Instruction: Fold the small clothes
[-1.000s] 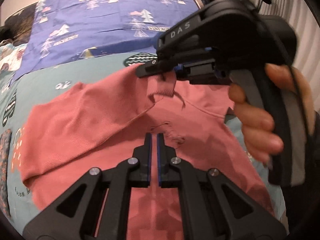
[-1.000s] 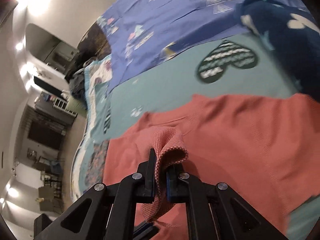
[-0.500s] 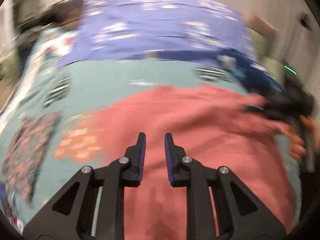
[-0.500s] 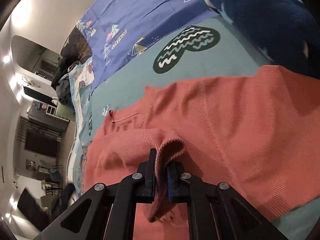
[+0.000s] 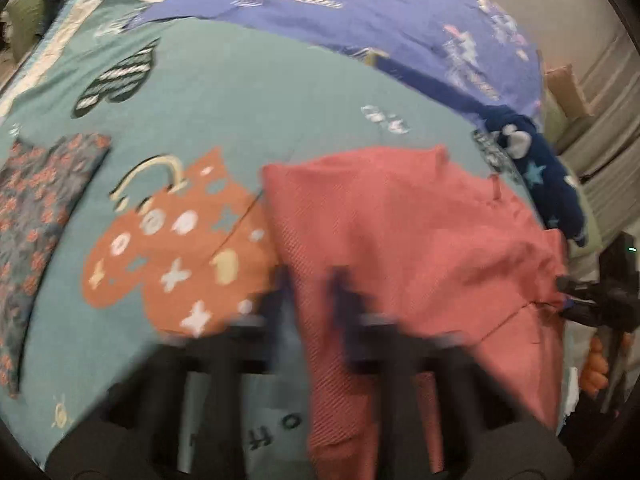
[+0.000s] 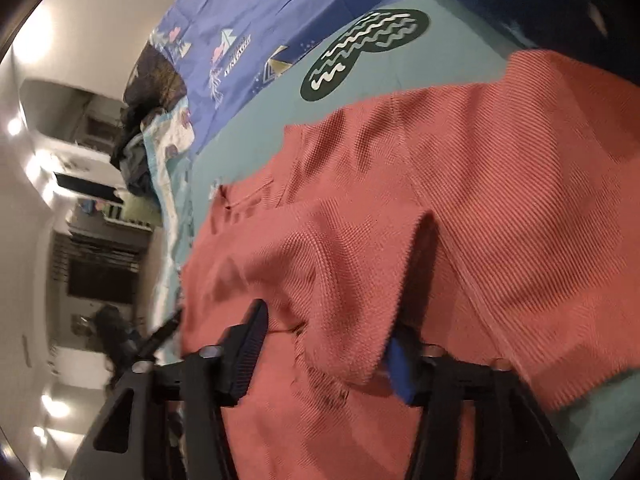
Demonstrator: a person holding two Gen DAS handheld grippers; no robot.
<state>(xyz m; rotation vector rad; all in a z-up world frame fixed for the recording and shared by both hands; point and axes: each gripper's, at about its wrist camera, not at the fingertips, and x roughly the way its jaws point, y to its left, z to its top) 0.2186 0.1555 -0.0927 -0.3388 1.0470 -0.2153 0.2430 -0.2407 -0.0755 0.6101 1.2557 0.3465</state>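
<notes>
Since the earlier frames the left gripper (image 5: 310,296) had swung across from the middle of the red garment (image 5: 420,248) to its left edge, and the right gripper (image 6: 324,344) had let its pinch go: its jaws had just been opening, and now stood spread with a loose fold of the knit draped between them, the pads no longer pressing on it.

The left gripper was smeared by motion. Its fingers looked parted in the blur, straddling the garment's edge, but by the better reading they were pressed together, and I could not tell whether any cloth was caught.

The garment lay flat on the teal bedspread (image 5: 240,92), one flap already turned over onto its body, so the step in hand seemed to be the release of a first side fold. The next move would likely call for a clean grip on the left edge (a seam or corner, not a stray wrinkle) and a matching fold inward, without dragging the laid flap askew.

The bedspread bore a printed orange heart (image 5: 172,264) just beside the garment and a dark wavy heart (image 6: 364,52) beyond it. A purple sheet (image 5: 360,8) lay further back, a navy starred cloth (image 5: 548,184) at the right. The room beyond was dim, with ceiling lights and dark furniture.
</notes>
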